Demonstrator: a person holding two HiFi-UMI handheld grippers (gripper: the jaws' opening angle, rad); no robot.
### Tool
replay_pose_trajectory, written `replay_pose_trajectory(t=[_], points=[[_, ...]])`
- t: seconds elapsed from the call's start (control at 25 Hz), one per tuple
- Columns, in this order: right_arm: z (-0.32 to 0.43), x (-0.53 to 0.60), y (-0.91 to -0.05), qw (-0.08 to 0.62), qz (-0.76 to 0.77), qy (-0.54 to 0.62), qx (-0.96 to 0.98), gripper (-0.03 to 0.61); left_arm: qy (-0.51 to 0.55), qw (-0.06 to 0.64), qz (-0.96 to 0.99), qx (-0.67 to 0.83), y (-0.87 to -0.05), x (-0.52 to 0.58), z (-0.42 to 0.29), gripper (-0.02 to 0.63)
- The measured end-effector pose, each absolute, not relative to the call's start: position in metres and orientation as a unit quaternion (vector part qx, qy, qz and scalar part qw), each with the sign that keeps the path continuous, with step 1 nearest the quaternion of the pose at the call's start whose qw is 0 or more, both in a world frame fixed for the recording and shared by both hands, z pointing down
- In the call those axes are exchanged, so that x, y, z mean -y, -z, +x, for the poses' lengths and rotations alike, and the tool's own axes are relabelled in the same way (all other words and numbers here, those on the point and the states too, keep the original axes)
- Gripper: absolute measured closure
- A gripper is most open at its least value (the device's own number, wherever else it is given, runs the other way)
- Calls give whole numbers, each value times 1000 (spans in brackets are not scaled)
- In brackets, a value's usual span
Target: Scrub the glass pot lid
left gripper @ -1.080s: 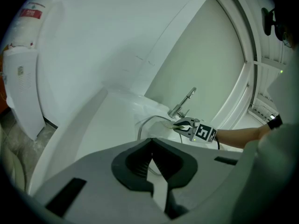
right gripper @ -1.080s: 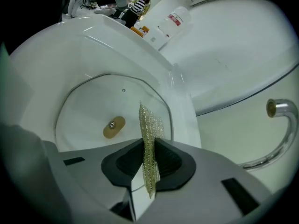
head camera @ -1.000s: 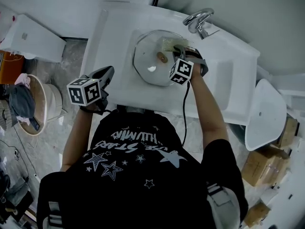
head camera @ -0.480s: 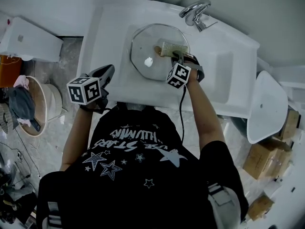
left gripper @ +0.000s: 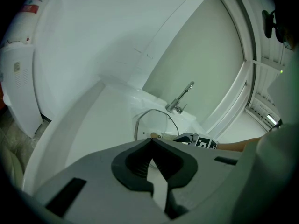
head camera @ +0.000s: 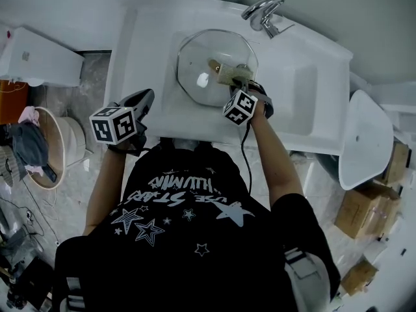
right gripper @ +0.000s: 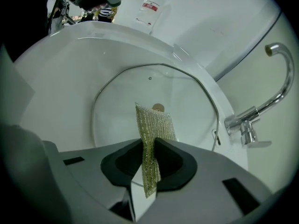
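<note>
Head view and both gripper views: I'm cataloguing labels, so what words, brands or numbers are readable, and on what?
No text reads clearly enough to quote.
The shirt print: upside-down lettering among stars, too distorted to read.
The bottle label: red and white, too small to read.

1. One lid (head camera: 201, 60), 12 o'clock
2. One pad (head camera: 229, 74)
3. Two grippers: left gripper (left gripper: 152, 141), right gripper (right gripper: 148, 144)
4. One tap (head camera: 263, 12), 1 o'clock
5. One sink (head camera: 146, 51)
6. One bottle (right gripper: 150, 6)
7. Three boxes (head camera: 361, 218), 4 o'clock

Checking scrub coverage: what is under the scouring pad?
The glass lid spreads beneath the scouring pad, its knob peeking past the far edge. The patch directly underneath is covered.
</note>
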State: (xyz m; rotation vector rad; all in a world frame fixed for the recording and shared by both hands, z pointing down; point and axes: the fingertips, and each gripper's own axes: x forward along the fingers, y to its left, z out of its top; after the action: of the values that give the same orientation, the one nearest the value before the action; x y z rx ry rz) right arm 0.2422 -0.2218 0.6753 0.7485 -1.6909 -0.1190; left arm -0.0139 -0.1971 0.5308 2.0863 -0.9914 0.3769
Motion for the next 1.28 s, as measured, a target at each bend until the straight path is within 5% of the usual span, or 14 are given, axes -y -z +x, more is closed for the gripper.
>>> replay_pose_trajectory(t=[0.84, 1.28], points=[[188, 154, -685, 543, 246, -239, 767, 502, -143, 390, 841, 346, -532, 209, -25, 604], [176, 159, -672, 550, 265, -238, 755, 506, -148, 388, 852, 319, -531, 217, -37, 604]])
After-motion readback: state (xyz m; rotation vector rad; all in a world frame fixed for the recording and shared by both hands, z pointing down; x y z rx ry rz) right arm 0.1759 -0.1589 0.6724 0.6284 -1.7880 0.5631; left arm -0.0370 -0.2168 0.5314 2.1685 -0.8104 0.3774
